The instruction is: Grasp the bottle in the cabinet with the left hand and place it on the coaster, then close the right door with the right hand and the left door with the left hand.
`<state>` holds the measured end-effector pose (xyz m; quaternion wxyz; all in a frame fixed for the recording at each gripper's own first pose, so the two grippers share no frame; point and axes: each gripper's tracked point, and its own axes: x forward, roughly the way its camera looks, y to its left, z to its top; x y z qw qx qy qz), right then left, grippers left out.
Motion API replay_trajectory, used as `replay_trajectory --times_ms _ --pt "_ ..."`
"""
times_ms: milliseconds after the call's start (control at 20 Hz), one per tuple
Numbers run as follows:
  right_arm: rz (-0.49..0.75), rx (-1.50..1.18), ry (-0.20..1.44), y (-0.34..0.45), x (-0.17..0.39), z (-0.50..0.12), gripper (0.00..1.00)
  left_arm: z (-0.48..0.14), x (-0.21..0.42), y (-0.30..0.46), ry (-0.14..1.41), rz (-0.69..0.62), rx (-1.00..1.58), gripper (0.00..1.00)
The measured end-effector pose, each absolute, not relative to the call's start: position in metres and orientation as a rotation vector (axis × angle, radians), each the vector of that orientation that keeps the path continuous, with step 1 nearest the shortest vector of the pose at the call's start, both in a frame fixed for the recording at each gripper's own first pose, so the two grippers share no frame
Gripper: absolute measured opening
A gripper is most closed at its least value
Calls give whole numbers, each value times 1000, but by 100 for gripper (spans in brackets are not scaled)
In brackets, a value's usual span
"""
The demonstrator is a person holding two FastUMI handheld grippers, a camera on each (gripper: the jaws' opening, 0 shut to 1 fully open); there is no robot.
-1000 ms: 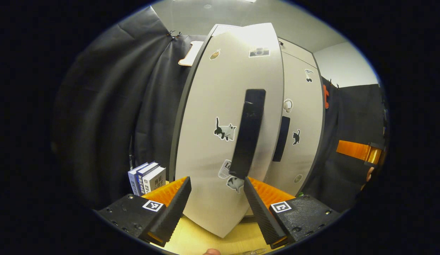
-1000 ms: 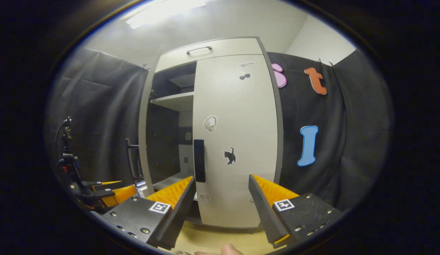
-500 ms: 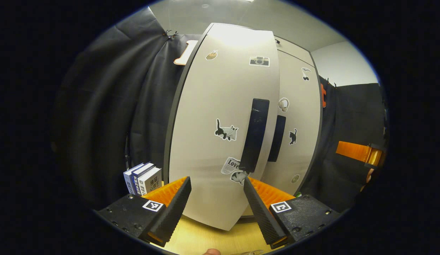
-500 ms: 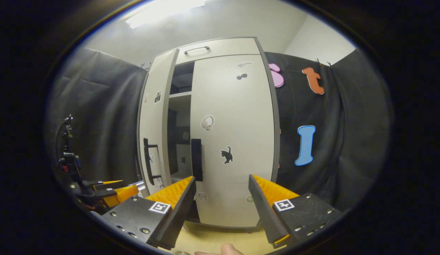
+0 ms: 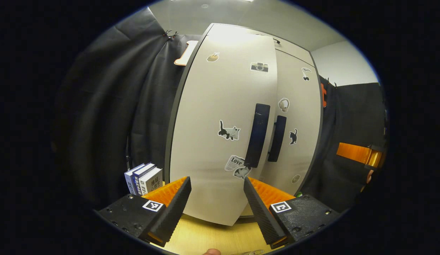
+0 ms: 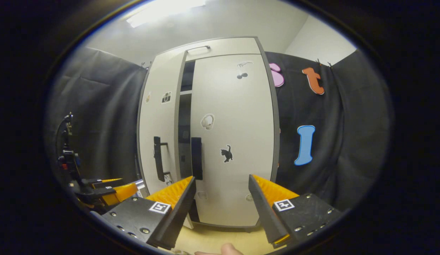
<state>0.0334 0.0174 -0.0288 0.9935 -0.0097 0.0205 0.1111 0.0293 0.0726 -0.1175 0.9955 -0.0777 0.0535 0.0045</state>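
Two doors fronted the pale cabinet (image 6: 220,49), and they stood differently: the right door (image 6: 237,141) lay flush against the frame, while the left door (image 5: 220,141) hung a little ajar, a narrow dark slot (image 6: 184,134) showing between its free edge and the right door's edge in the right gripper view. Each door carried a dark vertical handle, the left door's handle (image 5: 257,136) just beside the right door's handle (image 5: 277,139) where the two edges nearly met. The left gripper (image 5: 216,198) was held before the lower part of the left door with its jaws spread wide and nothing between them, apart from the door face. The right gripper (image 6: 221,198) was likewise held wide apart and empty, well back from the right door. Some books (image 5: 144,179) stood upright by the cabinet's left side on the wooden bench (image 5: 212,241), whose bare strip ran along the cabinet's foot. I could not tell where the bottle was.
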Motion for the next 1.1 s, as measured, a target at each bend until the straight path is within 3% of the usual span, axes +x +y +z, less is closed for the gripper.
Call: replay_trajectory --times_ms 50,150,200,300,700,750,950,1000,1050,1100 --pt "223 -21 41 17 33 -29 87 -117 30 73 107 10 -154 94" --pt "222 -21 40 16 33 -29 91 -117 30 73 106 12 -152 94" --pt "221 -20 39 16 34 -29 87 -117 30 73 105 13 -151 94" --pt "220 -19 39 16 34 -29 91 -116 30 74 103 14 -150 94" --pt "219 -22 37 14 35 -30 91 -114 30 74 98 21 -144 95" --pt "219 -24 37 14 36 -30 87 -114 30 74 97 21 -143 95" --pt "216 -26 36 12 35 -29 91 -113 30 74 98 24 -136 94" --pt "214 -24 32 12 34 -28 87 -112 30 73 96 26 -136 94" --pt "212 -21 27 11 34 -27 91 -110 30 73 94 30 -137 94" --pt "208 -18 22 9 34 -25 86 -109 30 73 92 34 -139 94"
